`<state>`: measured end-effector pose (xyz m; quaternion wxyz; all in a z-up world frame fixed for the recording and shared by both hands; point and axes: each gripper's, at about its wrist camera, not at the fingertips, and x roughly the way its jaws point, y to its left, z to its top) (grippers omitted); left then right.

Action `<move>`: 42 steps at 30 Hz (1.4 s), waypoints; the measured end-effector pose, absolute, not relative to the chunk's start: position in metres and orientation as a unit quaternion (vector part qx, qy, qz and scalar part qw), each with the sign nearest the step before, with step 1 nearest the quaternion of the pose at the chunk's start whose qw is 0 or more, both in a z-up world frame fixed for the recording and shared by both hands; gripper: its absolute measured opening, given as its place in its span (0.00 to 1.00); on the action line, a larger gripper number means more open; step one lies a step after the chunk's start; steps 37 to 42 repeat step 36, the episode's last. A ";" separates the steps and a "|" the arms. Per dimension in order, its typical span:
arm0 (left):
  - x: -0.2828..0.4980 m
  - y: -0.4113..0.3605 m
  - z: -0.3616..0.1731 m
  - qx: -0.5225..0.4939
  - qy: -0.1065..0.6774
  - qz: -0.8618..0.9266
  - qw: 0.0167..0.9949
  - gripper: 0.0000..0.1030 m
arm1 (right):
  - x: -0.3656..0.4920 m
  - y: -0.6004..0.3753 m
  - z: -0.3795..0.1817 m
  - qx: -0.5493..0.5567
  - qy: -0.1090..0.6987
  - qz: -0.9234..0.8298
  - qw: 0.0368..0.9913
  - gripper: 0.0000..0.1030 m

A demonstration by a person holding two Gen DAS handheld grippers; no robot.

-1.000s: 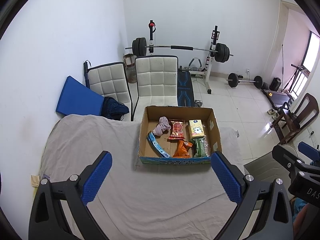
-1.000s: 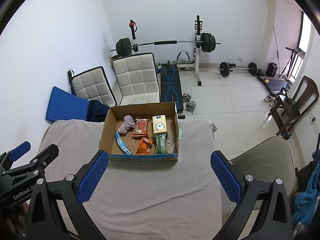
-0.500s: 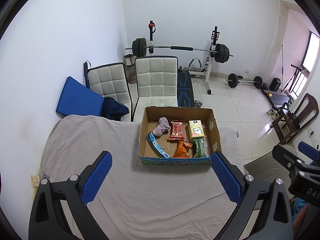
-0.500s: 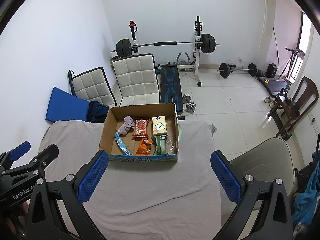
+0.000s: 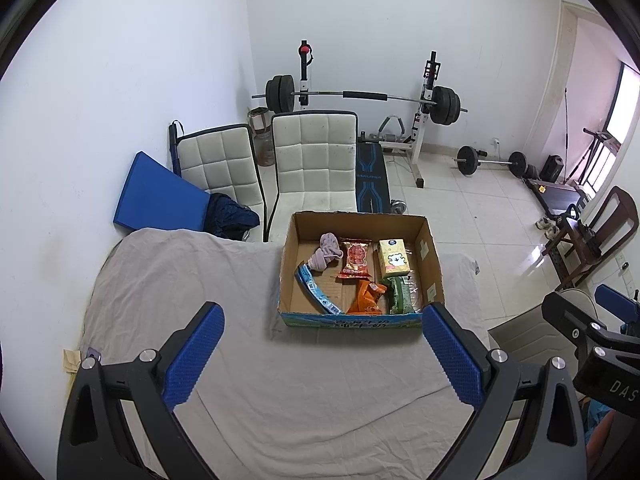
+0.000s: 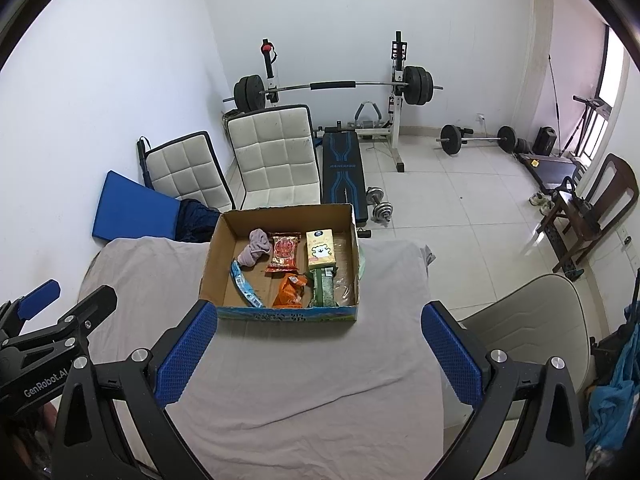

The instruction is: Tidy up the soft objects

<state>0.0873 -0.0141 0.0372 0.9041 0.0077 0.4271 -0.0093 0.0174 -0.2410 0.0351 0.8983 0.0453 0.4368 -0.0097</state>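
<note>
My left claw [image 5: 322, 354], marked "GenRobot.AI" in the right view, hovers spread and empty above the grey cloth [image 5: 180, 280]. Far ahead, the cardboard box [image 6: 218, 248] holds a purple rag [image 6: 256, 247] and snack packets. My right claw [image 6: 318, 354], lettered "DAS", is equally spread. Only the right view shows the dumbbell [image 6: 380, 208].

Background of the room: a barbell [image 5: 366, 96] rests on a rack against the far wall, above a weight bench [image 6: 342, 168]. Two white quilted chairs [image 5: 314, 164] stand side by side just behind the counter; a blue mat [image 5: 158, 196] leans on the left wall. A dumbbell [image 6: 380, 208] lies on the tiled floor [image 6: 460, 208].
</note>
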 end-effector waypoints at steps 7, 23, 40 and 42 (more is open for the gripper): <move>0.088 -0.014 0.037 0.007 0.427 -0.010 0.904 0.99 | 0.017 -0.240 0.032 0.043 0.436 -0.010 0.899 1.00; 0.087 -0.012 0.037 0.007 0.427 -0.009 0.904 0.99 | 0.017 -0.239 0.031 0.043 0.436 -0.009 0.899 1.00; 0.087 -0.011 0.037 0.006 0.428 -0.008 0.904 0.99 | 0.019 -0.242 0.026 0.043 0.439 -0.007 0.898 1.00; 0.087 -0.011 0.037 0.006 0.428 -0.008 0.904 0.99 | 0.019 -0.242 0.026 0.043 0.439 -0.007 0.898 1.00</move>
